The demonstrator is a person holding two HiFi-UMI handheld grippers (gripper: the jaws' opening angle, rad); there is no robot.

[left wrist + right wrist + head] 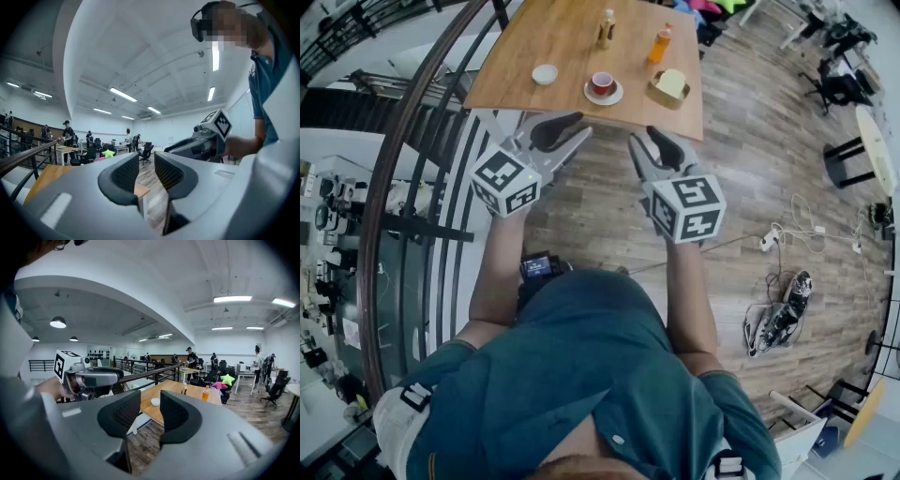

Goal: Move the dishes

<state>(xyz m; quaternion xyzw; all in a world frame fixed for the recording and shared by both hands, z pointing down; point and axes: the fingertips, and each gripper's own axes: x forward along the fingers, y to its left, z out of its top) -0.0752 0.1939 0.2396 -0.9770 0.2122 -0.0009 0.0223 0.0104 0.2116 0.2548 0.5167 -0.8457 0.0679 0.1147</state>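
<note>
left gripper (pixel 575 123) and right gripper (pixel 650 140) were closed and empty, short of the table (pixel 572 37). cup (pixel 602 82) sat on saucer (pixel 617 97) there; lifting the saucer tilted could have slid the cup off.

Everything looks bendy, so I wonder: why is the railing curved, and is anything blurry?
Head view: the wide lens bows the railing; the table looks sharp. Left gripper view: ceiling lights glare, corners go dark. Right gripper view: the far room is soft.

Red cup (pixel 602 83), white saucer (pixel 616 97), orange bottle (pixel 661 44).
</note>
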